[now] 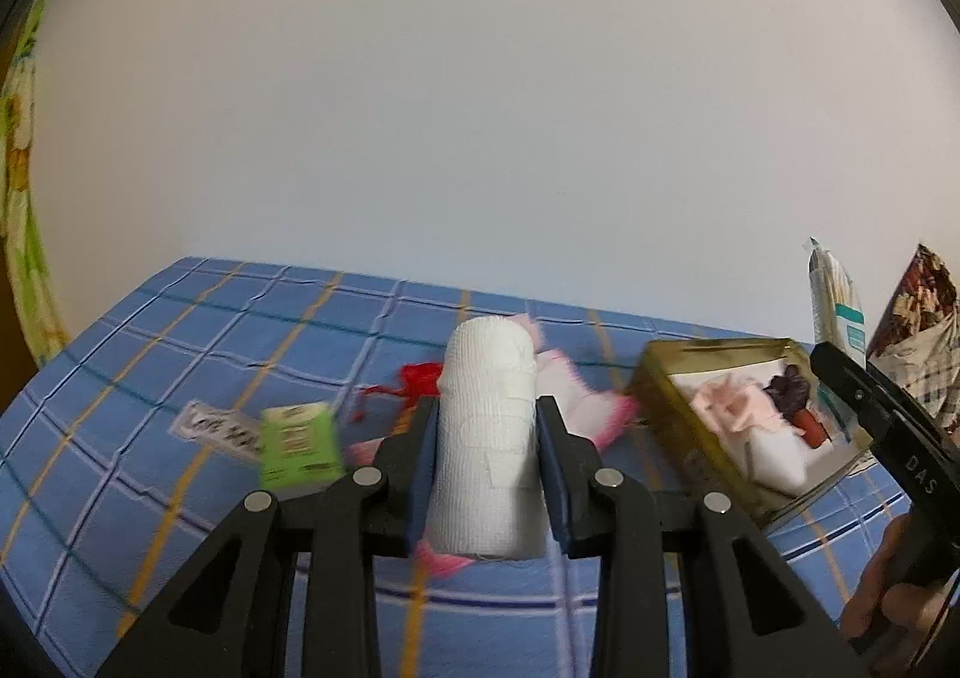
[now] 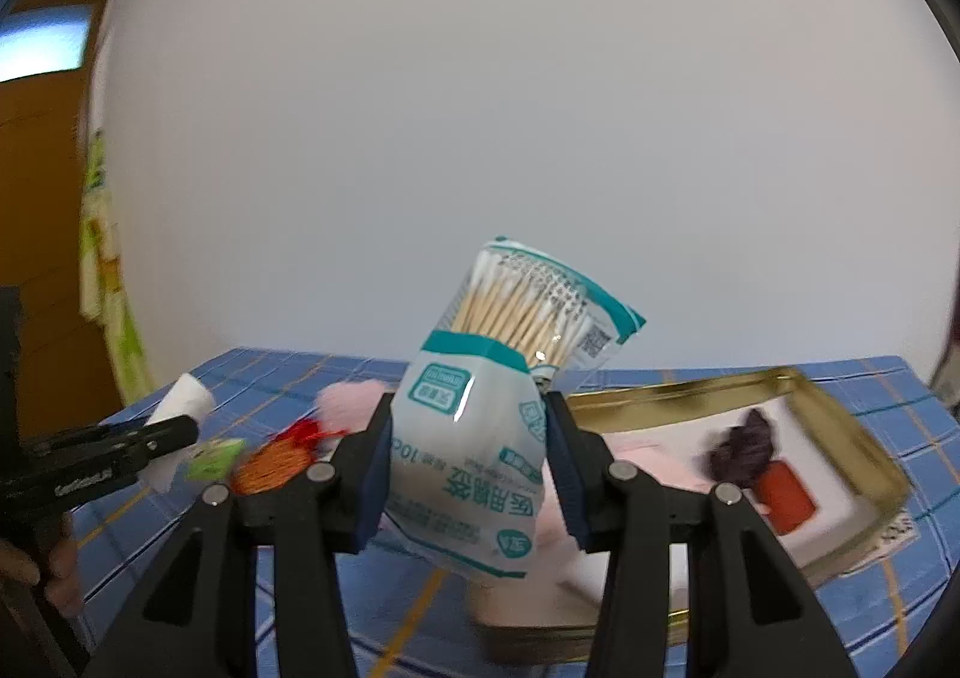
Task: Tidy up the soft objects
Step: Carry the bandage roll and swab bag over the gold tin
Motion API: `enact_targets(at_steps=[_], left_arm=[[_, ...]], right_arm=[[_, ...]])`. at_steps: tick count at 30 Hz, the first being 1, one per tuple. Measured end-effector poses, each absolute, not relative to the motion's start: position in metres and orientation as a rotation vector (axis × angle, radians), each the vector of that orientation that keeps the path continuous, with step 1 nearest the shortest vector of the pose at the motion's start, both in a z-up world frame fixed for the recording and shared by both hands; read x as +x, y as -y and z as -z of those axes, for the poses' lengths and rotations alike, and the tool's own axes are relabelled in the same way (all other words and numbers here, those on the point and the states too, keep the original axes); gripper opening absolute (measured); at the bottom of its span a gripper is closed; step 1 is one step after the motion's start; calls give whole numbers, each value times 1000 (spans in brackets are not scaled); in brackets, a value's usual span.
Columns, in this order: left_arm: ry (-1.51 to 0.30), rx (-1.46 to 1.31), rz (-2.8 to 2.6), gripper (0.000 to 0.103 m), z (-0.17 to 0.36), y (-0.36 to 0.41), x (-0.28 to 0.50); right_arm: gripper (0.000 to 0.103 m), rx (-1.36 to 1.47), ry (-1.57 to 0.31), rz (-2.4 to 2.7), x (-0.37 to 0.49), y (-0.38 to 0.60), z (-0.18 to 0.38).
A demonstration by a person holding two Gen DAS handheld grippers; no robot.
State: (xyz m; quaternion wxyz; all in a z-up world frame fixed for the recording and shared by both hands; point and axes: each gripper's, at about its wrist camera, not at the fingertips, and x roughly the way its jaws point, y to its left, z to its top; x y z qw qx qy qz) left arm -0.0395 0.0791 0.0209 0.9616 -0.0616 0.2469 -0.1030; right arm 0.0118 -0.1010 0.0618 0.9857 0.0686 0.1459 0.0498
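Observation:
My left gripper point(image 1: 487, 414) is shut on a white gauze bandage roll point(image 1: 489, 438), held upright above the blue checked cloth point(image 1: 180, 330); the roll point(image 2: 180, 399) also shows at the left of the right wrist view. My right gripper point(image 2: 468, 426) is shut on a bag of cotton swabs point(image 2: 480, 438), lifted off the table, its top point(image 1: 831, 294) peeking at the right edge of the left wrist view. A gold tin box point(image 1: 708, 438) on the right holds pink fabric point(image 1: 732, 408), a dark yarn bundle point(image 2: 744, 447) and a red piece point(image 2: 786, 489).
On the cloth behind the roll lie a pink fluffy item point(image 1: 576, 396), red thread point(image 1: 417, 378), a green packet point(image 1: 297, 444) and a white label point(image 1: 216, 429). An orange thread spool point(image 2: 270, 468) sits by the right gripper. A white wall stands behind; a hand point(image 1: 888, 588) shows lower right.

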Motion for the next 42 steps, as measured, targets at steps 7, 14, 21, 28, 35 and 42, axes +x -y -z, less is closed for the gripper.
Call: enact_targets(at_steps=[7, 14, 21, 28, 35, 42], left_arm=[[-482, -104, 260, 34, -28, -40, -31], [-474, -94, 300, 34, -32, -9, -24], [-479, -87, 336, 34, -31, 26, -15], [-489, -64, 367, 34, -28, 62, -9], [-507, -31, 399, 34, -25, 97, -6], [-511, 4, 411, 34, -23, 124, -3]], right_arm=[[47, 183, -280, -17, 14, 131, -64], [47, 171, -281, 53, 12, 163, -63], [47, 128, -288, 101, 18, 183, -59], [47, 68, -287, 168, 15, 203, -58], [48, 71, -297, 218, 17, 229, -56], [47, 55, -315, 259, 20, 242, -53]])
